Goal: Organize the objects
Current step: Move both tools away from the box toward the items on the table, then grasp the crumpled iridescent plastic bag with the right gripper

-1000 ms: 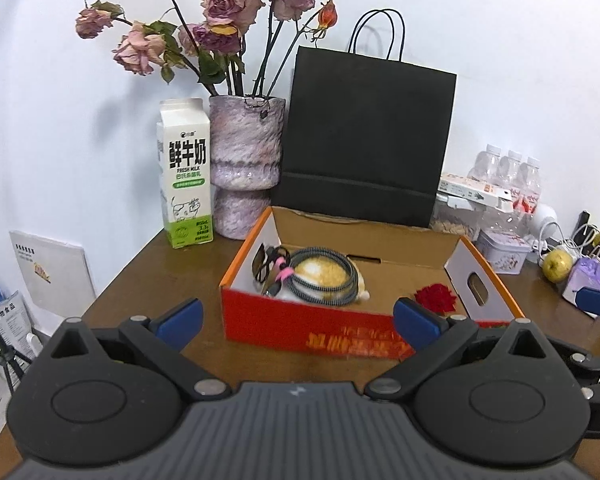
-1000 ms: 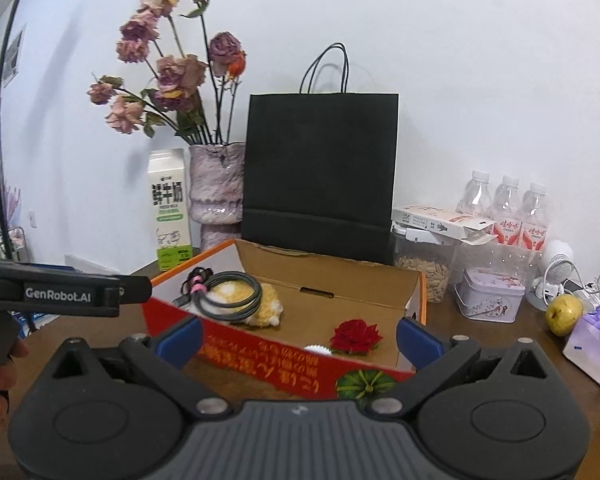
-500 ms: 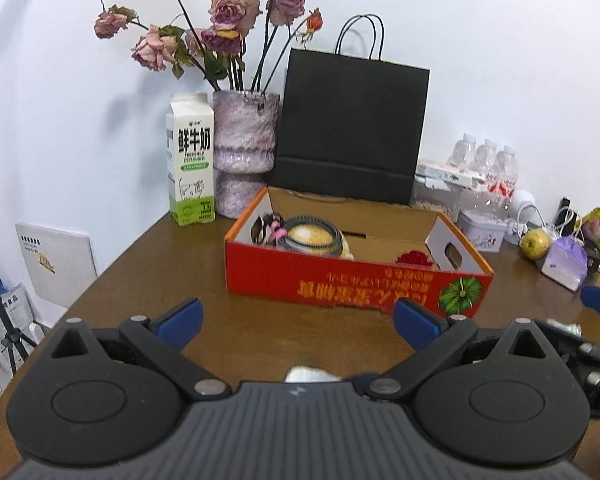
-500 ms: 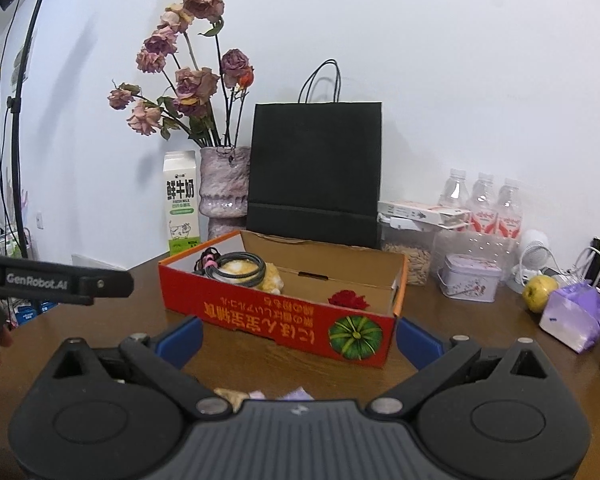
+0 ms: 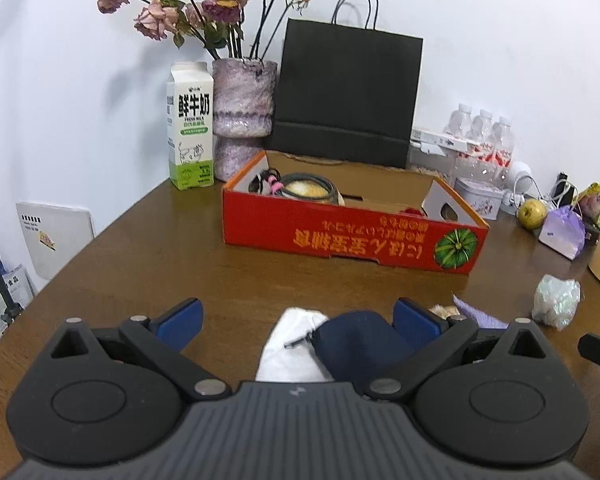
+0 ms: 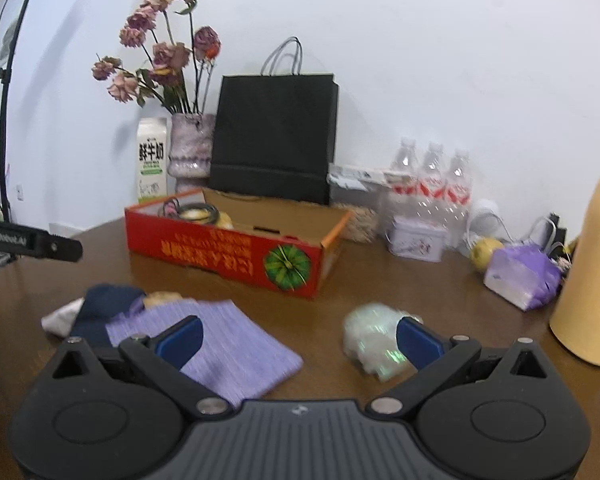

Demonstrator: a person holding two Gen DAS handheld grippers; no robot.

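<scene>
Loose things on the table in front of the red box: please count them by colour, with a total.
White: 1, the white cloth
Navy: 1, the navy cloth
Purple: 1, the purple cloth
Iridescent: 1, the crumpled wrapper
Tan: 1, a small item, partly hidden under the purple cloth
Total: 5

Under my matt plastic jaws: polished wood table point(image 5: 148, 256), ribbed lilac cloth point(image 6: 220, 340), printed cardboard box point(image 5: 352, 236), crinkly iridescent wrapper point(image 6: 374, 340)
</scene>
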